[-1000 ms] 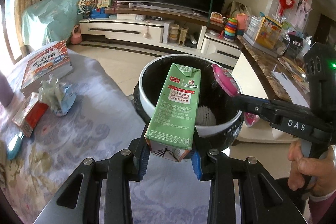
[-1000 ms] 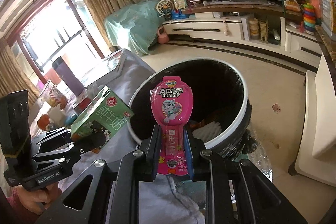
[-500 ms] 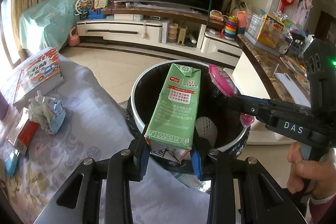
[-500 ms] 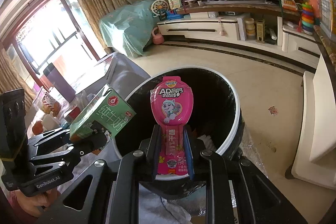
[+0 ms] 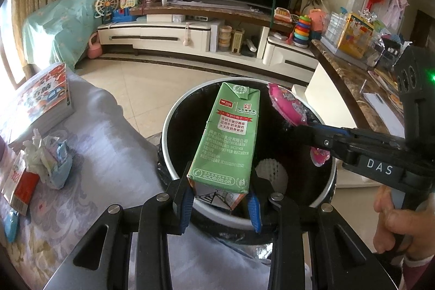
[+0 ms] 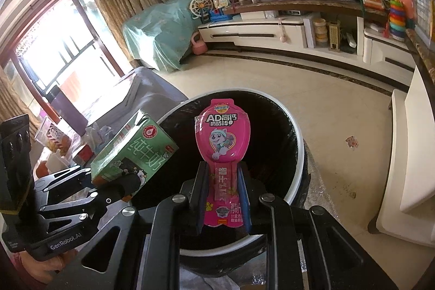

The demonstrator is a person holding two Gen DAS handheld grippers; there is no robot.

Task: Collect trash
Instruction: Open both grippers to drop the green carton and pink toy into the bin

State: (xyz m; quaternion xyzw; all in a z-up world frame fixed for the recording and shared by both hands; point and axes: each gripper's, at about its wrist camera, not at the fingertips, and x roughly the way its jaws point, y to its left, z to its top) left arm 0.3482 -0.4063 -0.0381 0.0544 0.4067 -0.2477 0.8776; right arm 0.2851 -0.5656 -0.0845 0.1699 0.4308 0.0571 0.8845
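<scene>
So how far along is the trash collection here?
Done: white trash already lies in the bin. In hand: left gripper holds the green carton, right gripper the pink wrapper, both over it. Left: crumpled tissue on the table.

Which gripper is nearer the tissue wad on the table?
Left. The left gripper, holding the carton, sits at the bin's table-side rim, closer to the tissue wad. The right gripper, holding the pink wrapper, is over the bin's far side.
</scene>
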